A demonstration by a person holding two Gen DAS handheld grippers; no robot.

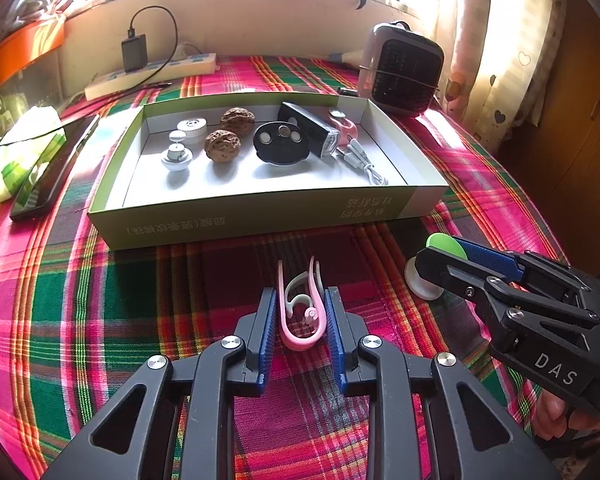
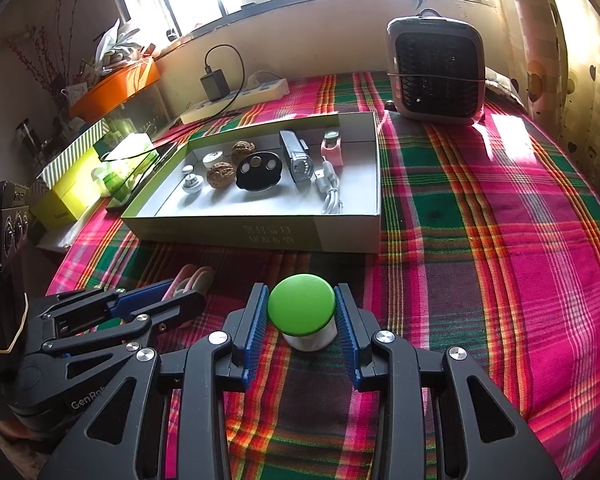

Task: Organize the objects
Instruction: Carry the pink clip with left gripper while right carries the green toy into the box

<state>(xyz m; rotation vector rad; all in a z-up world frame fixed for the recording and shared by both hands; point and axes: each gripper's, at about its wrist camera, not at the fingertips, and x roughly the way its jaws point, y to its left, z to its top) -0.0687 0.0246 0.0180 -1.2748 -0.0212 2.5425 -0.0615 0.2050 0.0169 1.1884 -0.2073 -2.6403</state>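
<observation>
Gripping is the step in hand on both sides. The left gripper [image 1: 300,312] is clamped on a pink clip [image 1: 300,320], its 2 blue pads [image 1: 269,320] pressing the clip's outer arms where it lies on the plaid cloth [image 1: 100,320], just in front of the shallow box [image 1: 260,210]. The right gripper [image 2: 302,316] brackets a green-capped white knob [image 2: 303,306], also on the cloth near the box's front wall; the pads appear to sit against the green cap, so I judge it held, though the contact is hard to confirm.

To do this well, lift each piece straight up until it clears the box's front wall, then carry it forward. The clip is springy and thin, so a squeeze low on its loop could make it twist; keep the grip steady. The knob's round cap may slip, so move it slowly. The bare floor at the front of the box, ahead of the 2 walnuts [image 1: 222,146] and the white cable [image 1: 364,162], looks the safest landing spot.

Readable writing: "DAS" on the right gripper's body in the left wrist view, "GenRo" partly visible on the left gripper's body in the right wrist view. The box front carries printed Chinese characters, upside down and not legible.
</observation>
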